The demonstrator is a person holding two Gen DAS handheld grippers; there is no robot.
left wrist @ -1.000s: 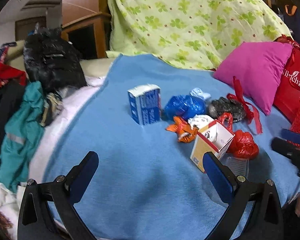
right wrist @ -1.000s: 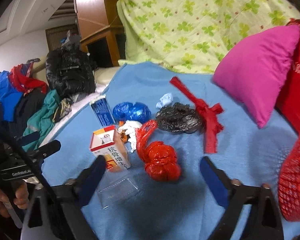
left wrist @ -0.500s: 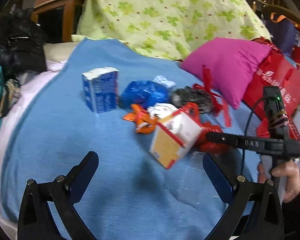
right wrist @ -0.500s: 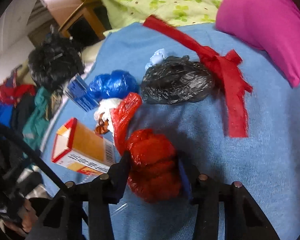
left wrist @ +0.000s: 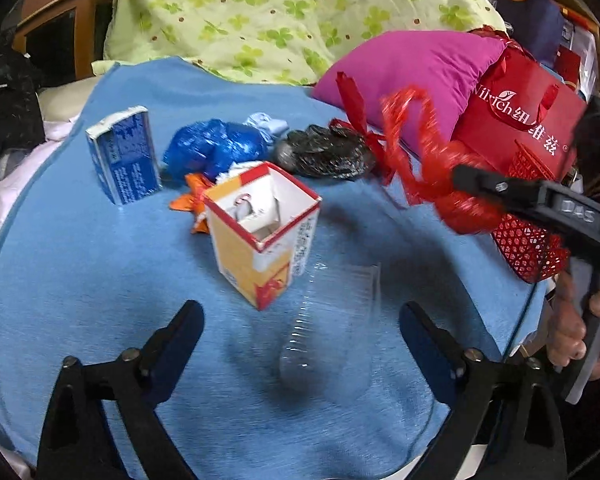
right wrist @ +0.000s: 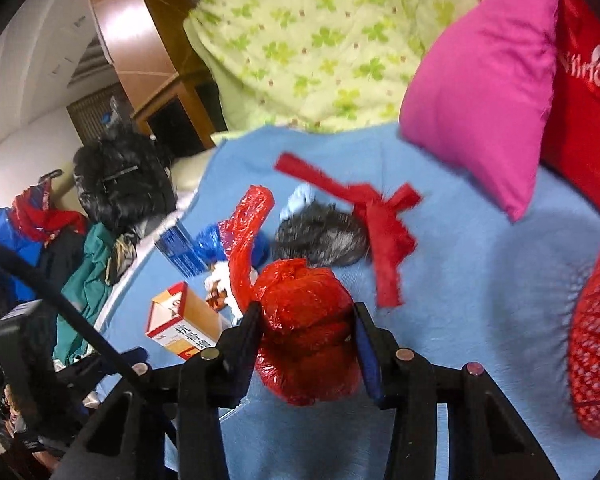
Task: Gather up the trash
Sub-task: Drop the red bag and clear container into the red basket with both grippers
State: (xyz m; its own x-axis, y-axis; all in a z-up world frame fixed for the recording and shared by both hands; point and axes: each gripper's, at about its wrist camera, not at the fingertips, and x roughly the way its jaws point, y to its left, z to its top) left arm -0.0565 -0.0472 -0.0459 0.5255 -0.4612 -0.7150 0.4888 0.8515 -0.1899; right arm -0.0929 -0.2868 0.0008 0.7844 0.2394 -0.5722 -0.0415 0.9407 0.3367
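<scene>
My right gripper is shut on a knotted red plastic bag and holds it above the blue blanket; the bag also shows in the left wrist view, lifted at the right. My left gripper is open and empty, low over a clear plastic tray. On the blanket lie an open yellow-and-red carton, a blue box, a blue bag, a black bag, orange scrap and a red ribbon.
A red mesh basket sits at the blanket's right edge, also in the right wrist view. A pink pillow and red paper bag lie behind it. A green floral quilt is at the back; clothes are piled left.
My right gripper closed on the red bag and lifted it off the blanket toward the right. My left gripper moved forward and right, closer to the carton and the clear tray.
</scene>
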